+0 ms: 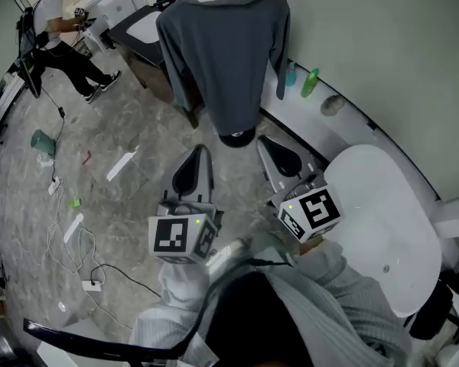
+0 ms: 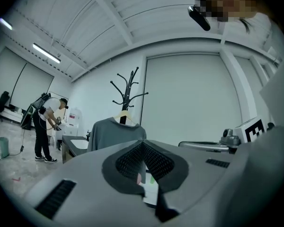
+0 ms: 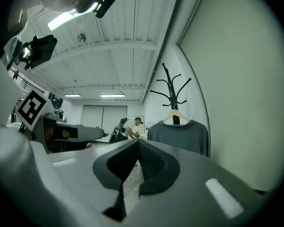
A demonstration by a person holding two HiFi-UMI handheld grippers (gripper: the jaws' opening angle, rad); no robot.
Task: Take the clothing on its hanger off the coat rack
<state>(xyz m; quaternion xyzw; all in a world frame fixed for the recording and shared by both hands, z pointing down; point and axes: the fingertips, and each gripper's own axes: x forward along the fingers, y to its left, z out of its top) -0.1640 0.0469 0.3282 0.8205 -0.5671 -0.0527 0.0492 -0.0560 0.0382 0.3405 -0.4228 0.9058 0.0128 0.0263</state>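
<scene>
L gripper [image 1: 201, 153], R gripper [image 1: 271, 145] closed, empty; grey top [image 1: 222, 52] hangs ahead, prob. apart.

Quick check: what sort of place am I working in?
Likely an open lab or test studio: a coat rack holding one grey sweater, a loose power strip, another person at work.

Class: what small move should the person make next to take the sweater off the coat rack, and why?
Probably raise the right gripper toward the hanger, opening its fingers: it and the left gripper are shut, empty, short of the grey sweater.
</scene>
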